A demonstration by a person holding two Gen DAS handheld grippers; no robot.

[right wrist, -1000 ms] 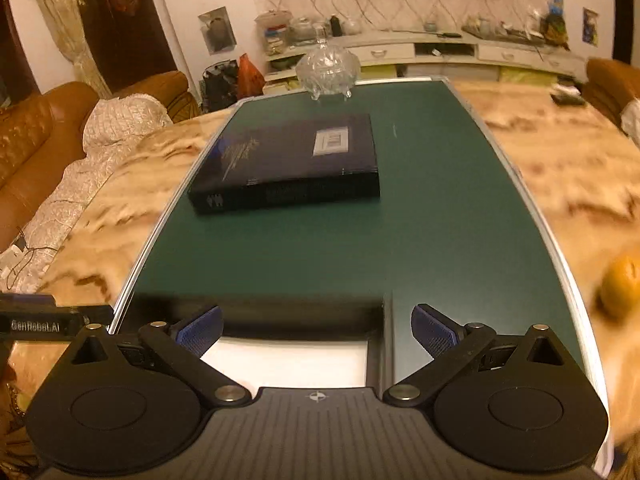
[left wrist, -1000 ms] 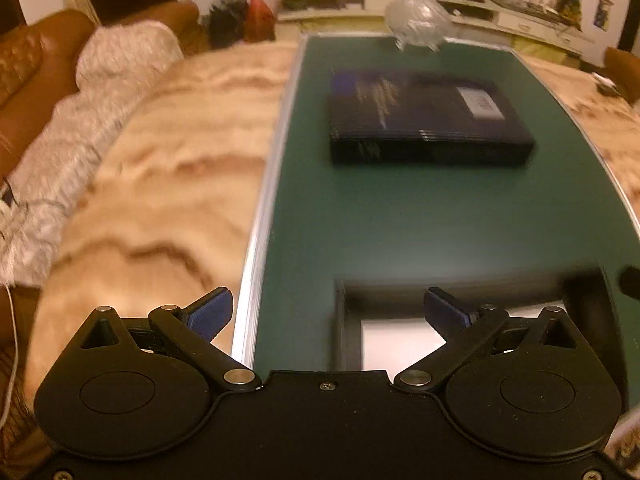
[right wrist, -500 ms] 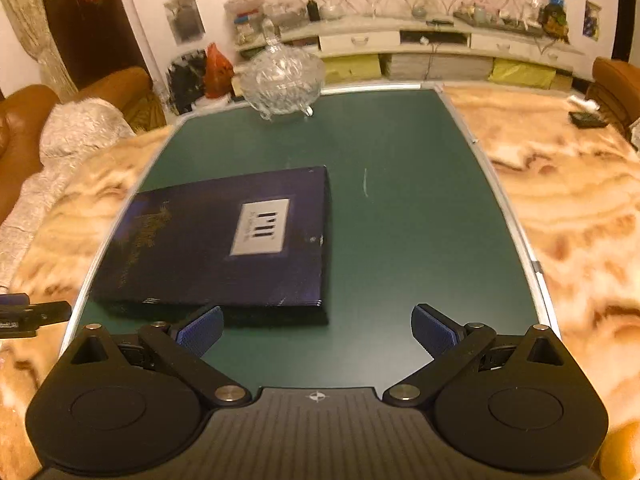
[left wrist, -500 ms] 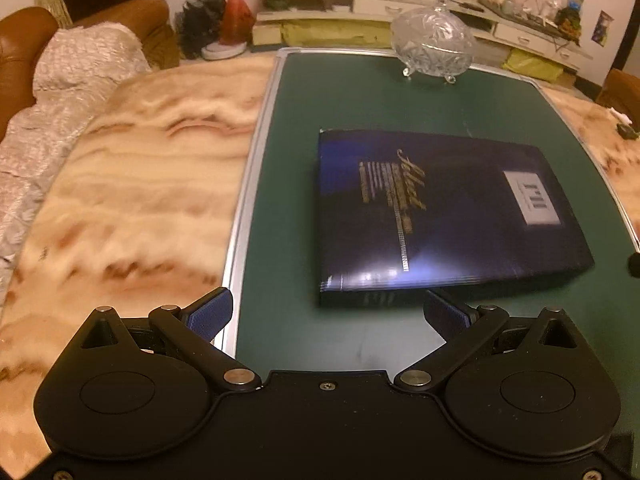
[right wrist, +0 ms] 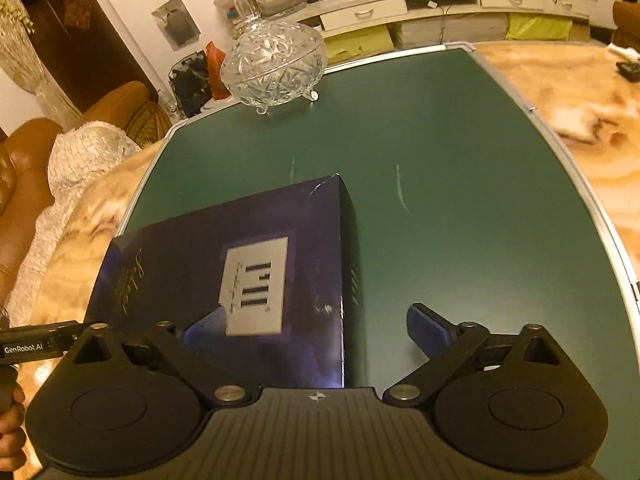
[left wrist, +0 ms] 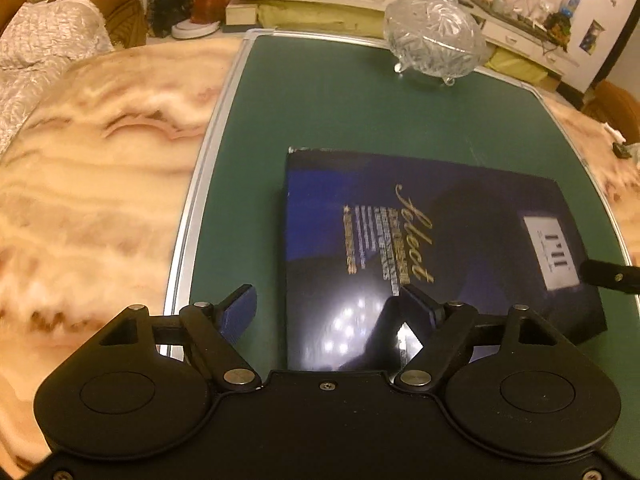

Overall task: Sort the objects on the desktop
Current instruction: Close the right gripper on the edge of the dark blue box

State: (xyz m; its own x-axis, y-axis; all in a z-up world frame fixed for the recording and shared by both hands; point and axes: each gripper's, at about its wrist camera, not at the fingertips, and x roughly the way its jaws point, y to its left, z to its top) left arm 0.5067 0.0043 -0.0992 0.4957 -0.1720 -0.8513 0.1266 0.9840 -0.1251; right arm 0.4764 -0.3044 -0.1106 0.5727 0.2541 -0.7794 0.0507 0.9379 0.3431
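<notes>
Box point(left wrist: 420, 248): gold script, left view

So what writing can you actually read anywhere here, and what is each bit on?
"Select": gold script on the dark blue box.
"GenRobot.AI": white letters on the left gripper, seen in the right wrist view.
White label on the box: bold bar-like marks, not readable.
Small gold lines beside "Select": too blurred.

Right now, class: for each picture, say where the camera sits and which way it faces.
Left wrist: sits on the left claw, tilted down over the dark box's left end; its fingers show.
Right wrist: sits on the right claw, tilted down over the box's right end; its fingers and the left claw show.
Shared: box, glass bowl, green mat.
</notes>
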